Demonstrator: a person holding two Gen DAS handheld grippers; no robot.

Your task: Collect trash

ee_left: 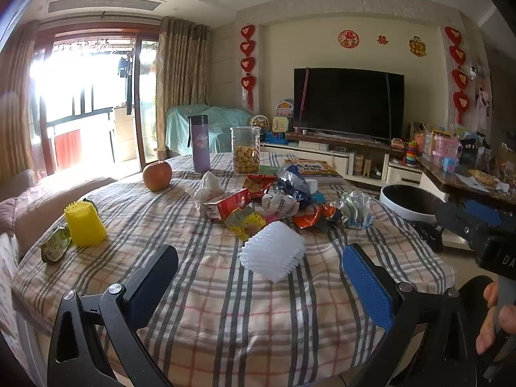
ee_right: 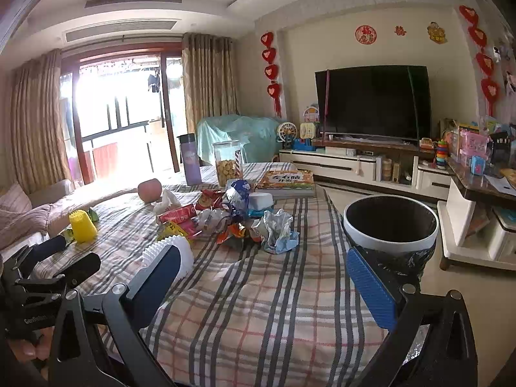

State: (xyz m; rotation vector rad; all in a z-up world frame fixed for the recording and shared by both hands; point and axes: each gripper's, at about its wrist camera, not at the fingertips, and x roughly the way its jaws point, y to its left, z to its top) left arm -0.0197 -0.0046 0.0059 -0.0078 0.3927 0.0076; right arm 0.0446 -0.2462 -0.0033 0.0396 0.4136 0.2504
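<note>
A pile of trash lies mid-table: crumpled wrappers (ee_left: 283,193) (ee_right: 232,213), a red box (ee_left: 227,204), a crumpled white-blue paper (ee_left: 354,209) (ee_right: 277,230) and a white foam sleeve (ee_left: 274,256) (ee_right: 174,251). A white-rimmed bin with a black liner (ee_left: 408,201) (ee_right: 390,225) stands at the table's right edge. My left gripper (ee_left: 261,283) is open and empty, just short of the foam sleeve. My right gripper (ee_right: 261,287) is open and empty over the cloth, left of the bin.
On the checked tablecloth (ee_left: 206,306) are an apple (ee_left: 157,175), a yellow foam cup (ee_left: 84,224), a green wrapper (ee_left: 54,246), a purple bottle (ee_left: 200,143), a cookie jar (ee_left: 245,150) and a book (ee_right: 285,180). TV cabinet and cluttered shelf stand far right.
</note>
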